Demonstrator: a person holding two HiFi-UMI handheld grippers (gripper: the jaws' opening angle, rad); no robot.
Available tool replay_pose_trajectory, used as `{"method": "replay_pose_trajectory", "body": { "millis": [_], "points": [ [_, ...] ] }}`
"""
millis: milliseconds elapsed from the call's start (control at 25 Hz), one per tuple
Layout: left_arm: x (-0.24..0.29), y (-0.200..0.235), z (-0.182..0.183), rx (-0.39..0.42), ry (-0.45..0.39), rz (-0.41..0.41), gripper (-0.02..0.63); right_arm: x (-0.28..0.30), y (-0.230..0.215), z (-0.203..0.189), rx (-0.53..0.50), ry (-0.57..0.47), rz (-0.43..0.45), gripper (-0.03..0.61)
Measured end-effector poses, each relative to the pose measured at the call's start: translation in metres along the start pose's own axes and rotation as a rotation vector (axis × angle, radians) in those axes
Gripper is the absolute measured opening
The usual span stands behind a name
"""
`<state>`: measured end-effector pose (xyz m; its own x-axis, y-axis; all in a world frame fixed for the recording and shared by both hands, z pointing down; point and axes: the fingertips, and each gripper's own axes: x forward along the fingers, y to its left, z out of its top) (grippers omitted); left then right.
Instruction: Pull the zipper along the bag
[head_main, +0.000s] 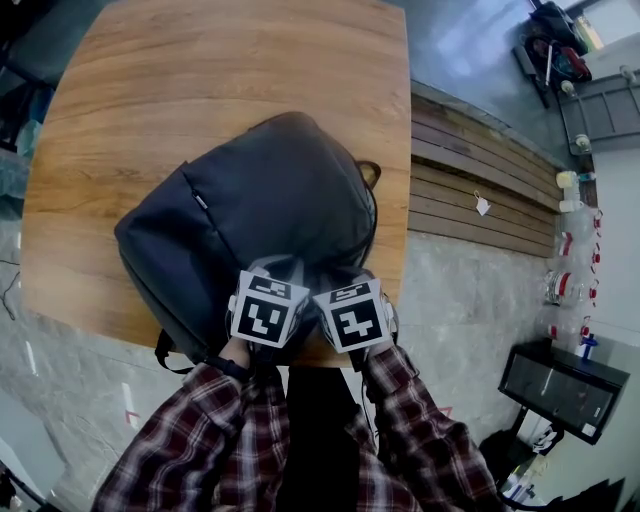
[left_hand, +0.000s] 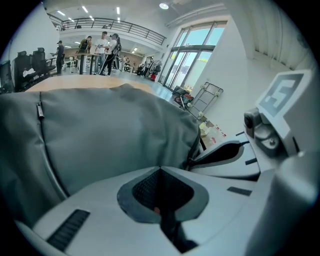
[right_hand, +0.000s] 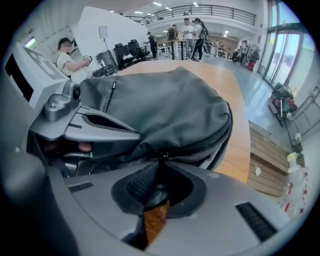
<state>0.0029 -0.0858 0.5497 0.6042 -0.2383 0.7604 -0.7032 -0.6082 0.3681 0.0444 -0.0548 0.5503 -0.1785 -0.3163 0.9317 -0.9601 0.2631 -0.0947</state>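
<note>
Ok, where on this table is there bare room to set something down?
Bare wood of the table lies beyond the backpack, toward the far edge, and along its left side. The near edge is crowded: the backpack overhangs it, and the left gripper and the right gripper, shut on the zipper pull, sit close together there.

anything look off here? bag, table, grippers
Nothing stands out. The backpack lies flat on the table with no visible tear; one strap hangs over the near edge. The left hand-held gripper is shut on the backpack's fabric, and the right hand-held gripper is shut on the zipper pull.
</note>
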Motion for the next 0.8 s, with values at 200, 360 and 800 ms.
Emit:
{"method": "replay_pose_trajectory", "body": {
  "millis": [200, 360, 800],
  "points": [
    [-0.002, -0.004, 0.000, 0.053, -0.041, 0.038, 0.008, -0.010, -0.002, -0.004, -0.035, -0.059, -0.010, 0.014],
    [-0.003, -0.005, 0.000, 0.068, -0.059, 0.028, 0.008, -0.018, -0.013, -0.003, -0.105, -0.079, -0.066, 0.014],
    [-0.005, -0.006, 0.000, 0.069, -0.064, 0.002, 0.008, -0.027, -0.104, 0.024, -0.126, -0.135, -0.198, 0.015]
  ]
}}
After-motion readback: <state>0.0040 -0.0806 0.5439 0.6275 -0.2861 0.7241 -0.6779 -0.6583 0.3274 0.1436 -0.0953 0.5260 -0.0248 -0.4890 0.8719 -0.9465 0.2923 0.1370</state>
